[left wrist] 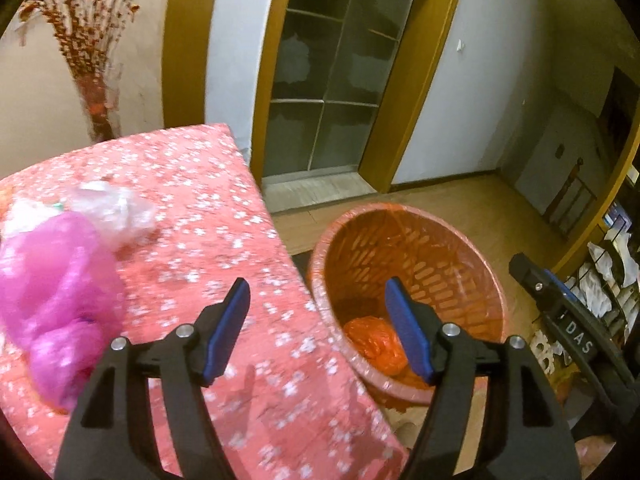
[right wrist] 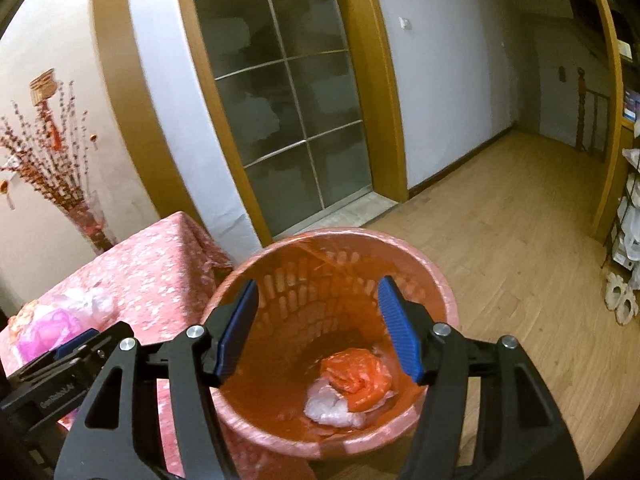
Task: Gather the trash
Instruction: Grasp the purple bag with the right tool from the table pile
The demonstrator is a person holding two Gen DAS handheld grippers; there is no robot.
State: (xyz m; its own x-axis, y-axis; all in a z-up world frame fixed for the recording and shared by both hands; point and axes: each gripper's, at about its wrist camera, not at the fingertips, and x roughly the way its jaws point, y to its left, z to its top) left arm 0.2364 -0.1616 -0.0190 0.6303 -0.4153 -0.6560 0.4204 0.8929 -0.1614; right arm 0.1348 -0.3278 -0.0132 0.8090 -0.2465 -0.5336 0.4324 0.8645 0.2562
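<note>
A pink slatted waste basket [left wrist: 460,248] [right wrist: 436,280] stands on the floor beside the table. At its bottom lie a crumpled orange bag [right wrist: 356,374] [left wrist: 372,338] and a clear white bag [right wrist: 332,406]. My right gripper [right wrist: 318,328] hangs open above the basket's mouth with nothing between its blue pads. My left gripper [left wrist: 318,330] is open and empty over the table's right edge, next to the basket. On the table [left wrist: 208,208] lie a crumpled pink bag [left wrist: 60,300] [right wrist: 48,330] and a clear plastic bag [left wrist: 116,210] [right wrist: 90,304], to the left of my left gripper.
The table has a pink flowered cloth [right wrist: 152,264]. A glass-paned door [right wrist: 288,96] in a wooden frame stands behind the basket. A vase of red dried branches [right wrist: 80,204] sits by the wall. Wooden floor [right wrist: 520,248] stretches right toward a wire rack of white bags [right wrist: 630,232].
</note>
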